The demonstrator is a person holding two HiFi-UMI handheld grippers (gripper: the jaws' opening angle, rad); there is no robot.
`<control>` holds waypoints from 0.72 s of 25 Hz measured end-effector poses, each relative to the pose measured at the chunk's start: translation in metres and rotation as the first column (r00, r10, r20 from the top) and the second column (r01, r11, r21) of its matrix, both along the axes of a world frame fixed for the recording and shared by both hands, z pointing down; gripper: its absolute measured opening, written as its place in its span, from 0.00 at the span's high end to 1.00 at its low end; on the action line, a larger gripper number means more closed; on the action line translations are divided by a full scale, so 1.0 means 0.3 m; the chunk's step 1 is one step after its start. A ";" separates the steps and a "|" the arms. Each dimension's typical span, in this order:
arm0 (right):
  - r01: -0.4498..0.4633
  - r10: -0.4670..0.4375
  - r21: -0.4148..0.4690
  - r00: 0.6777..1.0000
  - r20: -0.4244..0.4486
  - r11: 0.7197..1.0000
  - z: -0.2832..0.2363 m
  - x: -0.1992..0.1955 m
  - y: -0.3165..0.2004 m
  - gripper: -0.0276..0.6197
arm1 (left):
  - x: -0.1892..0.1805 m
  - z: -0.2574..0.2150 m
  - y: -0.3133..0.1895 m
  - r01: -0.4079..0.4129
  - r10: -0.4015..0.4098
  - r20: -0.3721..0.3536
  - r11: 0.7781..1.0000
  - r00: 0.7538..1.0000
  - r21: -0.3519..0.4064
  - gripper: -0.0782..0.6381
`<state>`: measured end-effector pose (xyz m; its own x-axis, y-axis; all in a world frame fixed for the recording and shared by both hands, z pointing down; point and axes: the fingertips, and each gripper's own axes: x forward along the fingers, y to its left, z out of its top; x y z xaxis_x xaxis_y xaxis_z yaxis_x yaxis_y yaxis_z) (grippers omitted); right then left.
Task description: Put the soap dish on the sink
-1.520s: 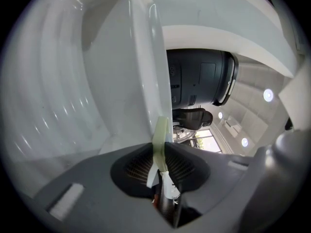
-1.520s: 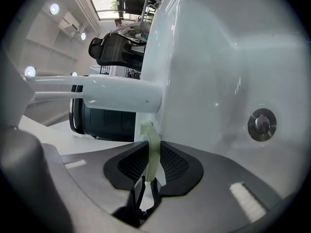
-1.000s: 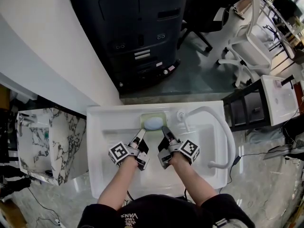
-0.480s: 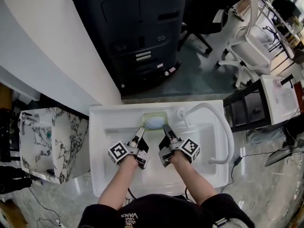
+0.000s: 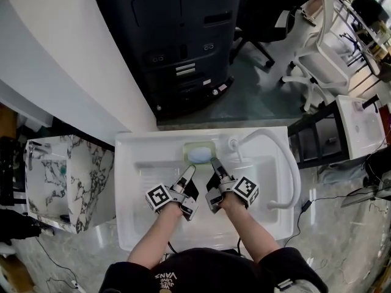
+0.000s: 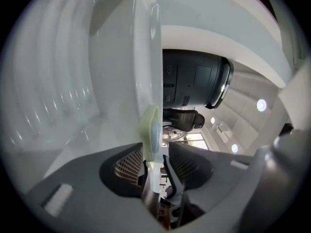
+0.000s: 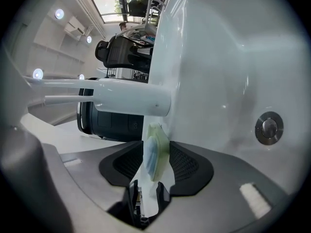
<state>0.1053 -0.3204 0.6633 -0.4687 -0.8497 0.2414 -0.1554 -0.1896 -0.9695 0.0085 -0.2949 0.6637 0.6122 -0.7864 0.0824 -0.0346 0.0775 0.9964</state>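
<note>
The person's bare forearms [image 5: 156,240] reach out over the front edge of the white sink [image 5: 125,194], one gripper in each hand, both held above the basin and pointing at the sink's back ledge. The left gripper [image 6: 156,154] has its jaws spread wide and holds nothing; the soap dish shows in line with the gap, ahead of the pads and free of them. The right gripper [image 7: 155,154], just beside it over the middle of the sink, has jaws that are opening. The dish shows between its pads too, and neither pad presses on it.

The pale green soap dish [image 5: 209,146] sits flat on the sink's back ledge with a bluish bar of soap [image 5: 197,156] in it. It is just beyond both grippers' tips. Right beside it on the same ledge stands the faucet [image 5: 233,145], whose long white spout [image 5: 292,176] arcs across the sink's right side.

Beside the sink's left edge is a marbled cabinet [image 5: 67,182]. Behind the sink stands a large dark machine [image 5: 177,35]. Further back, beyond the sink's right corner, is a white office chair [image 5: 324,60].
</note>
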 end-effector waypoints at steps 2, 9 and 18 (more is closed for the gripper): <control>0.004 -0.004 0.003 1.000 0.005 1.000 -0.005 0.007 0.006 0.73 | 0.017 -0.001 -0.006 0.002 -0.002 -0.012 1.000 1.000 -0.005 0.64; 0.010 -0.010 0.002 1.000 0.000 1.000 -0.019 0.033 0.051 0.73 | 0.026 0.015 -0.029 0.029 -0.029 -0.014 1.000 0.999 -0.012 0.65; 0.070 -0.064 0.080 0.995 -0.077 0.994 -0.084 0.032 0.144 0.73 | 0.028 0.030 -0.016 0.010 -0.010 0.004 1.000 1.000 -0.017 0.64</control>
<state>0.1150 -0.2772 0.6382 -0.5086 -0.8355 0.2079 -0.2370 -0.0962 -0.9667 0.0170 -0.2998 0.6726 0.6041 -0.7908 0.0984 -0.0374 0.0952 0.9948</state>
